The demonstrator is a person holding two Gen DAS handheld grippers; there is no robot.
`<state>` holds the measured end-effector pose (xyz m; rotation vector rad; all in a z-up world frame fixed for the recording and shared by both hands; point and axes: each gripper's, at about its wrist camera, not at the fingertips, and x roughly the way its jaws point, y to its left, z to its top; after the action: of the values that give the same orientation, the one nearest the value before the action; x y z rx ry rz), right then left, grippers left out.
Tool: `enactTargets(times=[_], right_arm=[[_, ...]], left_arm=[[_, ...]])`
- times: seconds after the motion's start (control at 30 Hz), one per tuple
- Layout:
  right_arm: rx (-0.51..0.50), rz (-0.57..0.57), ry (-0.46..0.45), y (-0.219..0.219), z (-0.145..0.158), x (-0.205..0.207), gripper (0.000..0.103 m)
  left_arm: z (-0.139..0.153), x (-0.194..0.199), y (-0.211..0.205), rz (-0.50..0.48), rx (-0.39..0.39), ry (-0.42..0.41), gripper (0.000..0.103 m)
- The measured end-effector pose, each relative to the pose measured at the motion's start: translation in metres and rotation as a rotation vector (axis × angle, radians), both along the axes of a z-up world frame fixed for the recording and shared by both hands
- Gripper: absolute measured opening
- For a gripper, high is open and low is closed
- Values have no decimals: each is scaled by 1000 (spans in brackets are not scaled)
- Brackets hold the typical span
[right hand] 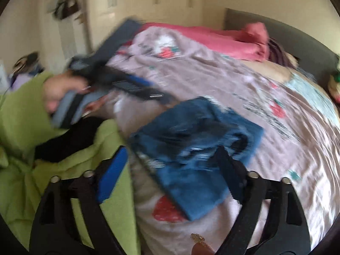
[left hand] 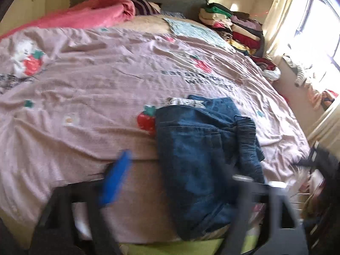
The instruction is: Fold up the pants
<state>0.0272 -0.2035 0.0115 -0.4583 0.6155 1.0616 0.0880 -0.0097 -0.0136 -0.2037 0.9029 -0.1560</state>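
Left wrist view: jeans [left hand: 204, 148] bunched in a rough pile at lower centre of the frame, on the near edge of the bed [left hand: 85, 80], part hanging over the side. Left claw [left hand: 176, 180] spread wide, grasping nothing, blue finger [left hand: 115, 178] left of the denim. Best to pull the pile fully onto the bed, find the waistband, then lay legs together before creasing. Stack of folded clothes [left hand: 238, 27] at upper right. No containers seen.

Right wrist view: jeans [right hand: 197, 155] in the centre, blurred. Right claw [right hand: 172, 174] released, straddling the near corner. Left claw [right hand: 136, 89] at middle left, apart from the denim.
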Motion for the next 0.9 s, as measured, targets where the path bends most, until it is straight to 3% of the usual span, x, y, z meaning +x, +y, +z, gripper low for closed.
enactTargets(times=[0.1,0.33,0.37,0.4,0.47,0.57,0.67,0.77,0.9], right_arm=[[-75,83,-52,26,-13,-7,51],[-218,168,-151,66,-42,4,44],[-234,179,-145,68,-48,7,26],[-240,205,-83,69,-53,12,8],[-213,223,8,62,-53,16,6],[-193,253,10,46,-49,6,4],[-224,239,3,38,-63,2,4],[-177,194,83,31,-71,10,4],[-134,156,123,22,-65,14,6]], left_arm=[[-8,13,-9,-43,-12,26,42],[-30,33,-30,-74,49,82,42],[-31,34,-30,-73,54,83,42],[-31,36,-30,-71,56,85,43],[-33,37,-30,-70,61,86,44],[-33,35,-29,-69,50,78,45],[-35,35,-29,-65,41,69,46],[-36,33,-31,-60,51,59,47],[-33,28,-33,-63,38,44,61]])
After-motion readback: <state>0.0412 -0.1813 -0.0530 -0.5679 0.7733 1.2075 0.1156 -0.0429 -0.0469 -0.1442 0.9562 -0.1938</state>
